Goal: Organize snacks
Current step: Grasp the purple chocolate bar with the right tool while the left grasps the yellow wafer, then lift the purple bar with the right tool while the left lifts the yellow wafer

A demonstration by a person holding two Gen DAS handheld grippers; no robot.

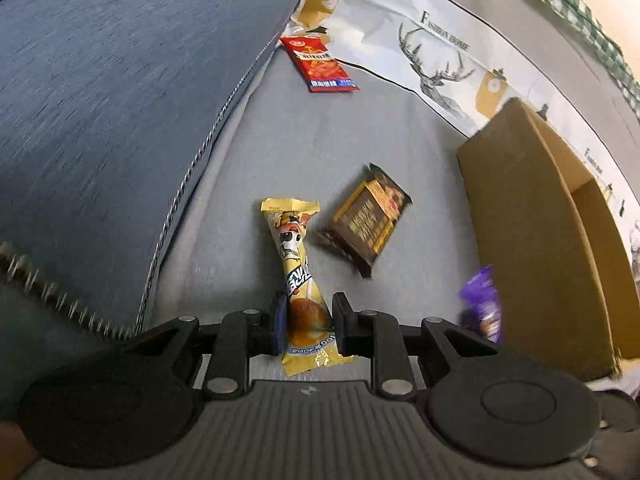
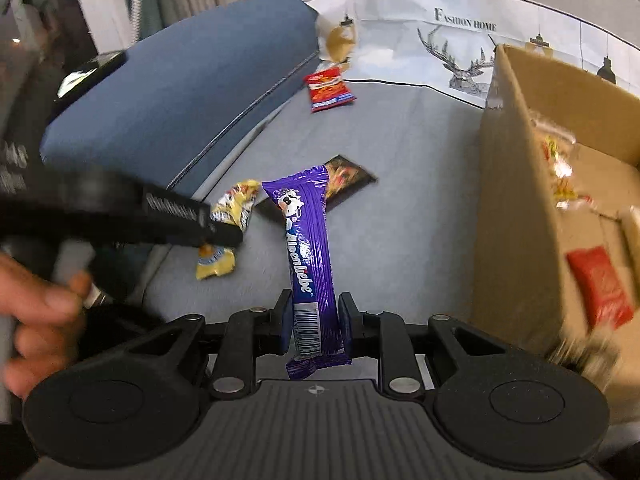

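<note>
My left gripper (image 1: 307, 326) is shut on a yellow candy stick pack (image 1: 298, 268), held above the grey sofa seat. The right wrist view shows that same left gripper (image 2: 218, 232) and the yellow pack (image 2: 230, 210) at the left. My right gripper (image 2: 314, 330) is shut on a purple Alpenliebe stick pack (image 2: 310, 248), which points away from me. A blurred bit of the purple pack (image 1: 482, 304) shows beside the cardboard box (image 1: 532, 216). A dark brown snack packet (image 1: 366, 218) and a red snack packet (image 1: 318, 65) lie on the seat.
The open cardboard box (image 2: 516, 184) stands at the right with a red packet (image 2: 600, 284) and other snacks inside. A blue cushion (image 1: 120, 120) fills the left. A deer-print pillow (image 2: 452, 52) lies behind. A person's hand (image 2: 36, 308) holds the left gripper.
</note>
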